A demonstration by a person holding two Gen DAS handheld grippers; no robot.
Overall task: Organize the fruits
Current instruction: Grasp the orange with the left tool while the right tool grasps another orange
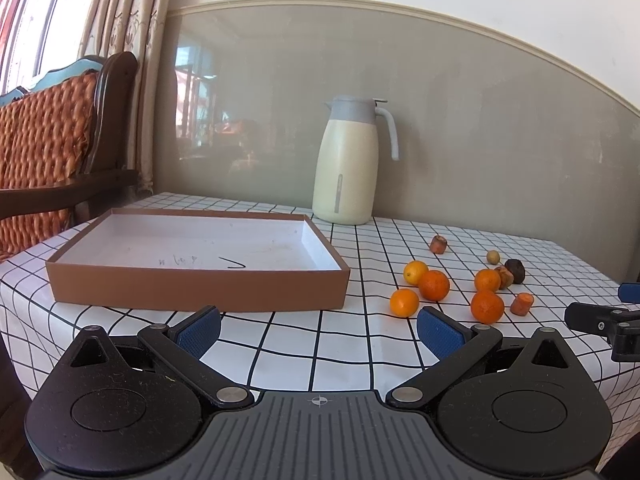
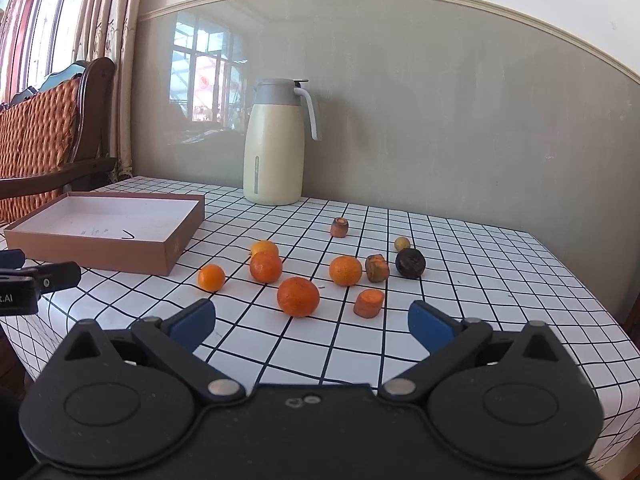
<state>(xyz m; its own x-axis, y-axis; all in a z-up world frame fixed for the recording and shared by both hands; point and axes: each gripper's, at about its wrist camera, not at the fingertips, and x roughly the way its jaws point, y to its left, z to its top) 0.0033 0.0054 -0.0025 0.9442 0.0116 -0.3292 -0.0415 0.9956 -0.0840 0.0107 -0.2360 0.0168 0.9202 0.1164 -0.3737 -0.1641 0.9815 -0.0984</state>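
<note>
A grey-panelled wall [image 1: 460,112] backed a table under a white cloth with a black grid [image 1: 304,344], and a wooden chair with an orange woven cushion [image 1: 44,152] stood at its left end by the curtains. In the left wrist view, a shallow brown box [image 1: 200,258] with a bare white floor sat on the left half of the cloth, its near wall close to the table's front edge, and a cream jug with a grey lid [image 1: 347,164] stood upright at the back against the wall. The left gripper [image 1: 320,332] hovered above the front edge with its blue pads [image 1: 438,334] spread wide and nothing between them; bare cloth lay ahead of it. The fruit lay loose to the right of the box: a small orange [image 1: 405,302] nearest it, more oranges behind, and a larger mandarin [image 1: 487,306] beside a carrot stub [image 1: 521,304]. The right gripper's tip [image 1: 600,322] showed at the right edge. In the right wrist view, the right gripper [image 2: 312,326] was likewise spread wide and empty, just short of the mandarin [image 2: 298,296] and the carrot stub [image 2: 369,303]. Behind these lay three more oranges, a browned chunk [image 2: 377,268] just beside a dark, shrivelled fruit [image 2: 410,263], a small yellowish fruit [image 2: 402,243], and another stub [image 2: 340,227] set apart towards the jug [image 2: 276,144]. Open cloth ran from the cluster to the table's right edge.
</note>
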